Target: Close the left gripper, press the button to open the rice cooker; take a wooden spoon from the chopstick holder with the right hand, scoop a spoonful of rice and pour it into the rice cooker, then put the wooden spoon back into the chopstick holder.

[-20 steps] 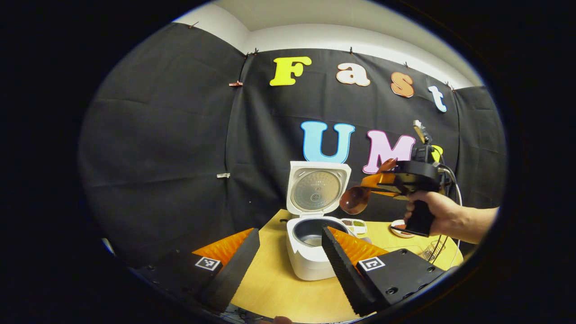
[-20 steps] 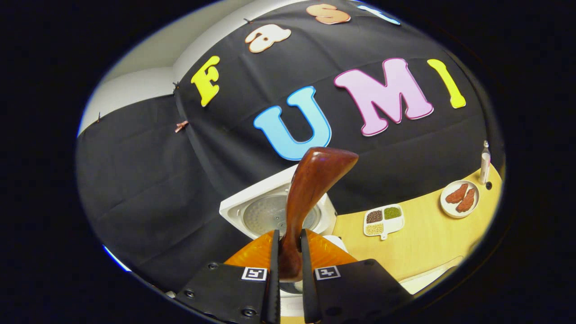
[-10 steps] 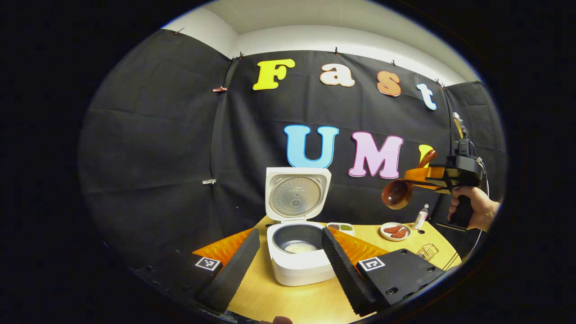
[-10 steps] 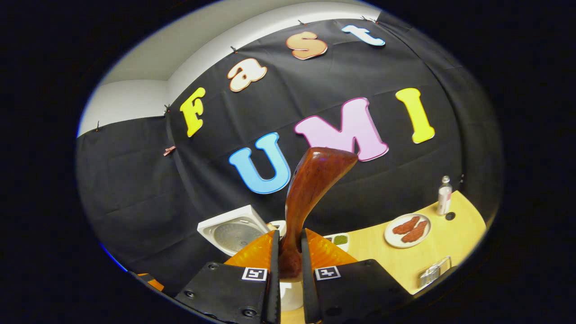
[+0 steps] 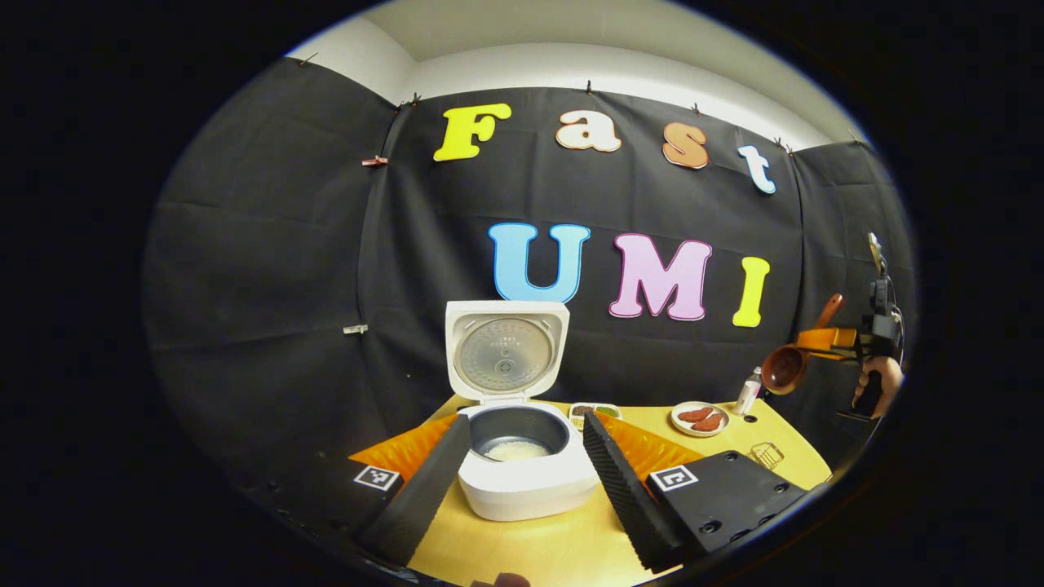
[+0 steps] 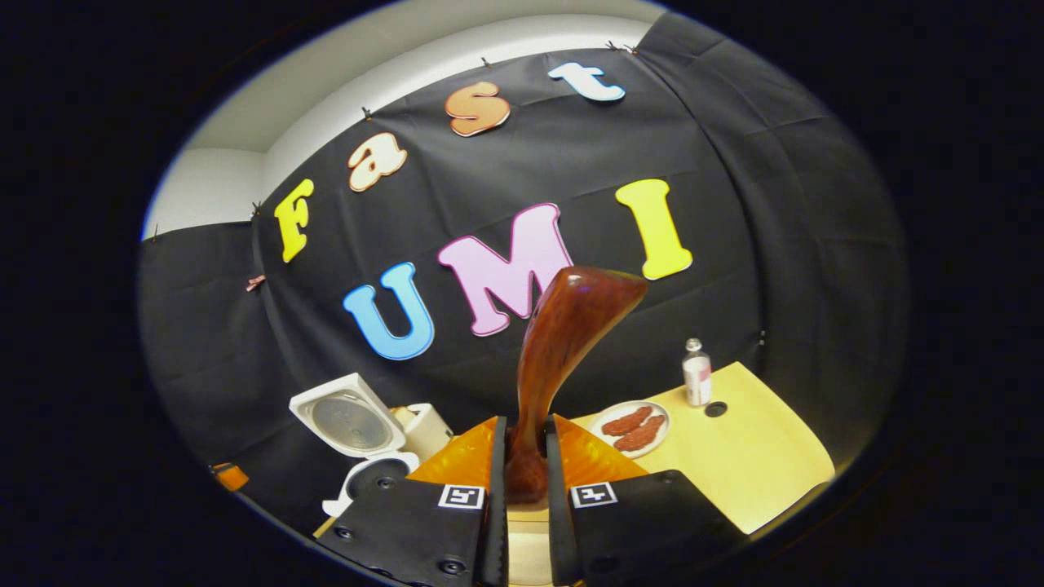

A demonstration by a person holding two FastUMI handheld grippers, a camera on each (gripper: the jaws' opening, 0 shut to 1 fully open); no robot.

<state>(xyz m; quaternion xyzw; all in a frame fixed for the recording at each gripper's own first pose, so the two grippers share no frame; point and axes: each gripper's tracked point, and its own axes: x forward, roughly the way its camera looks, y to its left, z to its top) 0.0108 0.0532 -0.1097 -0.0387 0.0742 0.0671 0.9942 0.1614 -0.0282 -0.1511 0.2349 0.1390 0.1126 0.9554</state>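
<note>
Now we look from near to far. Up close in the left gripper view, our left gripper [image 5: 522, 477] has its two fingers spread wide, with nothing between them. Just past them sits the cooker [image 5: 526, 481] on the yellow table [image 5: 563, 546]. Its lid [image 5: 506, 352] stands straight up at the back, and we can see white rice [image 5: 515, 449] down in the pot.

In the right gripper view, our right gripper [image 6: 522, 481] has both fingers squeezed tight on the handle of the spoon [image 6: 563, 350]. The handle runs up and away from the fingers, toward the far wall. In the left gripper view the bowl of the spoon points left, toward the cooker, and it looks empty, so we think the rice has been poured.

We think the next job is to put the spoon back. The holder [image 5: 765, 453] looks like the little wire basket near the right edge of the table, below the right gripper and a bit left of it. Our right hand [image 5: 879, 383] is the closer one. The spoon lies sideways now, so it must tip upright to go in.

Farther back sit a plate [image 5: 700, 418] and a small bottle [image 5: 746, 393].
</note>
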